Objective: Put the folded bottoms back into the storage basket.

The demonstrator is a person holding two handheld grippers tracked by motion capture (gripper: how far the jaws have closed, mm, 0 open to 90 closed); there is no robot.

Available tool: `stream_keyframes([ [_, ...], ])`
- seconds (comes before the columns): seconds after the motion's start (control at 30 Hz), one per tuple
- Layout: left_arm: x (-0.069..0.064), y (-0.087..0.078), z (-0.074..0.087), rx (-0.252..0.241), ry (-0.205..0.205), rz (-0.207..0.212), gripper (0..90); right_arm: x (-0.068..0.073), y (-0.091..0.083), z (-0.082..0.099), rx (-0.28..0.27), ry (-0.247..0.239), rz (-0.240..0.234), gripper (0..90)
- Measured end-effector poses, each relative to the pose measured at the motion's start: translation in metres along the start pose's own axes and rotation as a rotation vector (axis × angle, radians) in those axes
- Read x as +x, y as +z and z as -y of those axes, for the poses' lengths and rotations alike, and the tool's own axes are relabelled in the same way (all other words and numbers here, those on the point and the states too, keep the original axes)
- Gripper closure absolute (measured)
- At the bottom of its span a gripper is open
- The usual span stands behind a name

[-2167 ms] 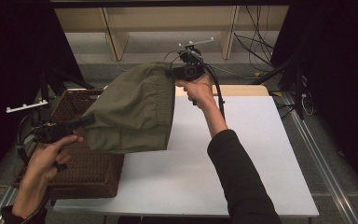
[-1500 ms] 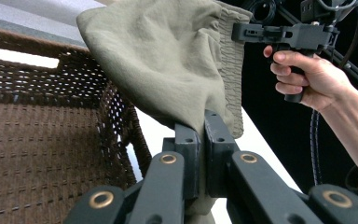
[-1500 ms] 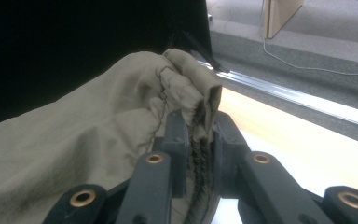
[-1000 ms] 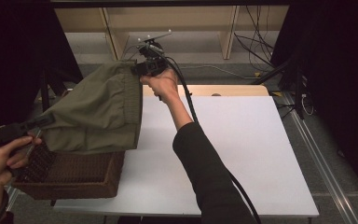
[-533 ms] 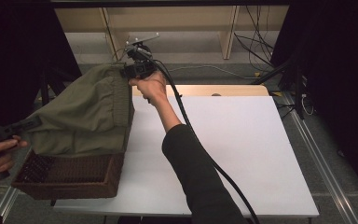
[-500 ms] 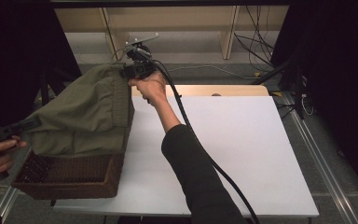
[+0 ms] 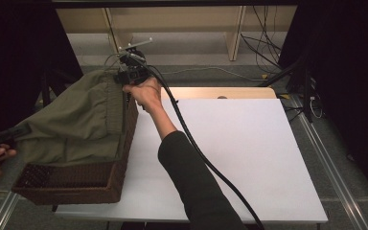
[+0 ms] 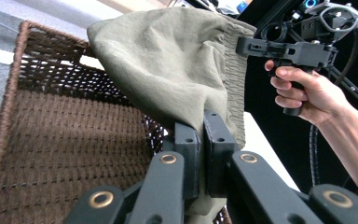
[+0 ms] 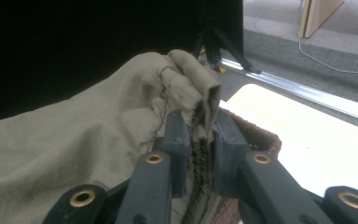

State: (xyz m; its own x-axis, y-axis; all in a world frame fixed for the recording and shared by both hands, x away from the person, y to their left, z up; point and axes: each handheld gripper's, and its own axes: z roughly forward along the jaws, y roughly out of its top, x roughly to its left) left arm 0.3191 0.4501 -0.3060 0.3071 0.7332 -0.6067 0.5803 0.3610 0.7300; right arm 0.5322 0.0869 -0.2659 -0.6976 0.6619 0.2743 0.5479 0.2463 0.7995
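An olive-green cloth garment (image 7: 84,120) hangs stretched between my two grippers over a dark wicker basket (image 7: 76,184) at the table's left edge. My right gripper (image 7: 124,76) is shut on the garment's elastic waistband (image 9: 200,116) above the basket's far right corner. My left gripper (image 7: 21,130) is shut on the opposite end of the garment (image 8: 177,79) beyond the basket's left side. In the left gripper view my left gripper (image 8: 201,135) pinches a fold of cloth, with the right gripper (image 8: 247,46) farther off. In the right gripper view my right gripper (image 9: 199,126) clamps the gathered band.
The white tabletop (image 7: 239,153) stretches to the right of the basket. A black cable (image 7: 196,148) trails from the right gripper along the forearm. Wooden shelving legs (image 7: 235,33) and loose cables stand behind the table. Metal rails (image 7: 326,163) run along the table's right side.
Both grippers carried the garment leftward from above the table to over the basket. The cloth has sunk lower, and its lower part now lies in the basket.
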Motion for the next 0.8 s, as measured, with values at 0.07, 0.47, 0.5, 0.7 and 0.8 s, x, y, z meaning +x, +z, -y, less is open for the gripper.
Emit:
stream_keyframes([
  [0.07, 0.003, 0.0, 0.001, 0.003, -0.002, -0.003, 85.5, 0.001, 0.003, 0.001, 0.003, 0.001, 0.0, 78.9],
  [0.47, 0.015, -0.006, 0.003, 0.0, -0.023, -0.024, 85.6, 0.007, 0.015, 0.005, 0.012, 0.005, -0.006, 78.8],
  [0.5, 0.016, -0.006, 0.003, 0.0, -0.023, -0.024, 85.6, 0.007, 0.016, 0.005, 0.014, 0.007, -0.009, 78.8],
  [0.7, 0.023, -0.005, 0.005, 0.011, -0.035, -0.032, 85.6, 0.009, 0.023, 0.008, 0.024, 0.01, -0.008, 78.8],
  [0.8, 0.026, -0.004, 0.006, 0.017, -0.045, -0.039, 85.6, 0.009, 0.026, 0.01, 0.029, 0.009, -0.01, 78.8],
])
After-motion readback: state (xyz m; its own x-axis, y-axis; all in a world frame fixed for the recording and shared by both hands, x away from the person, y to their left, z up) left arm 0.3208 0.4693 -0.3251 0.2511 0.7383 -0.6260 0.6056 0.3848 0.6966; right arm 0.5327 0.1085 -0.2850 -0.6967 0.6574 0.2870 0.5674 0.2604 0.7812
